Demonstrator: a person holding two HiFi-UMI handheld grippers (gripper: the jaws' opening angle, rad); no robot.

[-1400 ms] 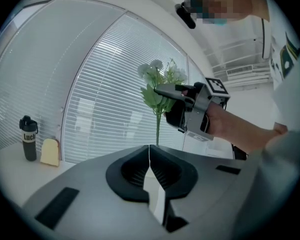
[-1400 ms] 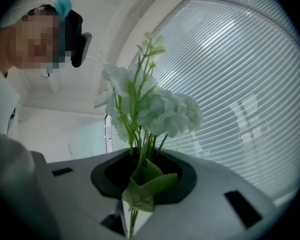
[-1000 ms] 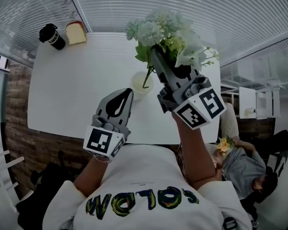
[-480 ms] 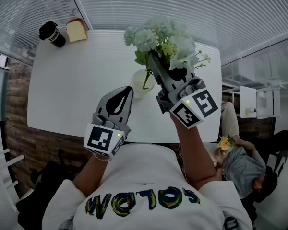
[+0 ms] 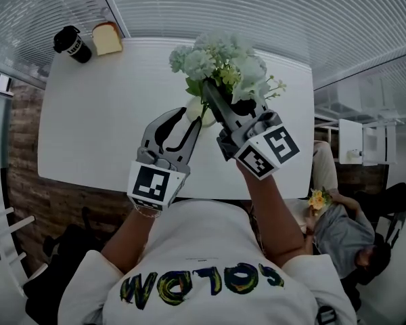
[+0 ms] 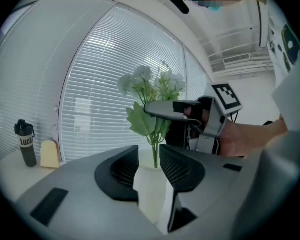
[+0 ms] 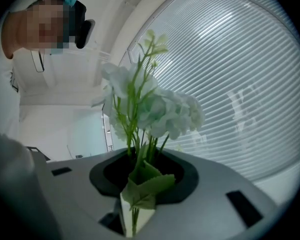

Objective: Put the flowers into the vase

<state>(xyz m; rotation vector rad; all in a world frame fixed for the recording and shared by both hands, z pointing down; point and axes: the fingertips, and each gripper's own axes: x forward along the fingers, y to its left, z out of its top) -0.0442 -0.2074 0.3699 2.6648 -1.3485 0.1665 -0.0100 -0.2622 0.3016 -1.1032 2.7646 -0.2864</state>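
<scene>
My right gripper (image 5: pixel 206 90) holds a bouquet of pale blue-white flowers (image 5: pixel 223 59) by the stems. Its jaws are opening a little, with the stems and leaves still pinched between them (image 7: pixel 135 204). The blooms (image 7: pixel 160 109) stand upright above the jaws. The small white vase (image 5: pixel 191 108) stands on the table under the bouquet, mostly hidden by leaves. In the left gripper view a green stem (image 6: pixel 154 151) runs down into the vase (image 6: pixel 152 194). My left gripper (image 5: pixel 184 117) is opening, its jaws on either side of the vase; I cannot see the pads pressing it.
A black tumbler (image 5: pixel 71 44) and a slice of bread (image 5: pixel 107 38) sit at the far left corner of the white table (image 5: pixel 95 114). Window blinds run behind the table. A person (image 5: pixel 352 242) sits low at the right beside yellow flowers (image 5: pixel 316 200).
My left gripper's jaws went from shut to wide apart and now flank the vase. My right gripper has come down and slightly left with the bouquet, bringing the stems to the vase.
</scene>
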